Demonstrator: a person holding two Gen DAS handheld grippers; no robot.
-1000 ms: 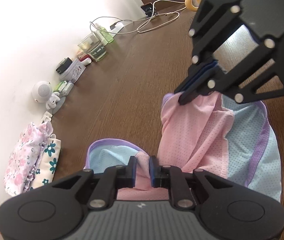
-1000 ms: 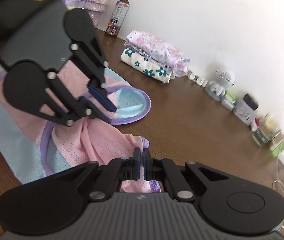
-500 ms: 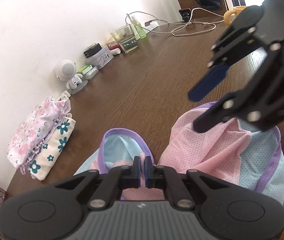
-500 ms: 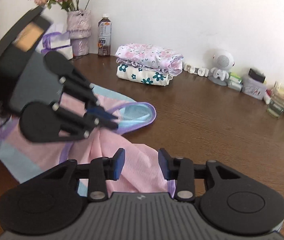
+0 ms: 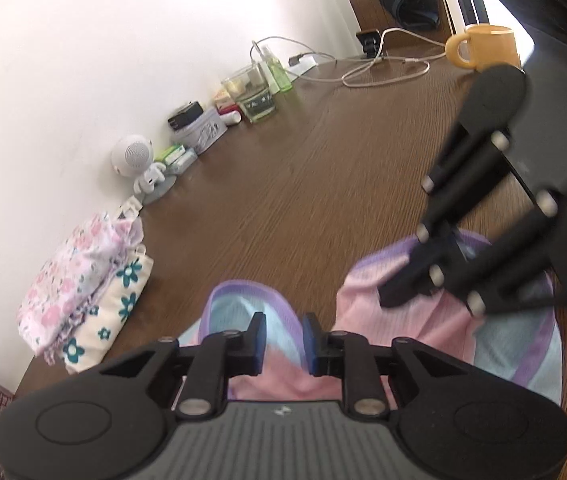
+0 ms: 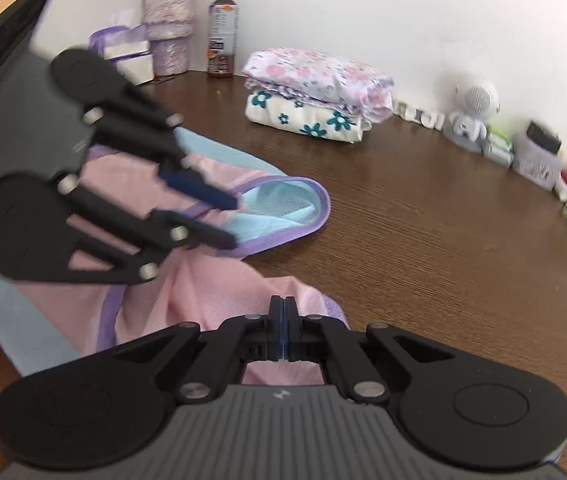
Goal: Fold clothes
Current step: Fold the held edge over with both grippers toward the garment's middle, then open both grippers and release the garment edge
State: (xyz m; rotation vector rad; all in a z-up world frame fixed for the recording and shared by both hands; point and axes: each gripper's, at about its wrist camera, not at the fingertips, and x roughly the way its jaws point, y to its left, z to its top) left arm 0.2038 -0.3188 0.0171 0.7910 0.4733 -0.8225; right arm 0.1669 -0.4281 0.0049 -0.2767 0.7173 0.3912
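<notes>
Garment (image 5: pixel 403 332), mesh vest in pink and pale blue with purple binding, lying crumpled on the brown table (image 5: pixel 323 168) directly under both tools. Left wrist view: left gripper (image 5: pixel 282 340) low over the near shoulder loop, pads parted by a narrow gap, jaws having just been opening; cloth shows behind the gap, but no pad is seen pressing on it, so no hold is recorded. Right gripper (image 5: pixel 399 292) enters from the right with its tips down on the far pink panel. Folded floral pile (image 5: pixel 83 292) sits against the wall, well apart, with a yellow mug (image 5: pixel 483 46) at the far end of the table. Right wrist view: right gripper (image 6: pixel 282 320) has its pads together, the jaws having just closed; pink fabric lies beneath and around the tips, whether a fold is pinched between them cannot be told. Left gripper (image 6: pixel 231 220) hovers by the blue-lined armhole (image 6: pixel 283 208), fingers slightly apart. Handling note, as judgement: the left should close on the purple binding rather than the thin mesh, matching the right's height, so both corners lift evenly and the panel lies flat before the fold; a single-layer pinch avoids dragging the lower layer.
</notes>
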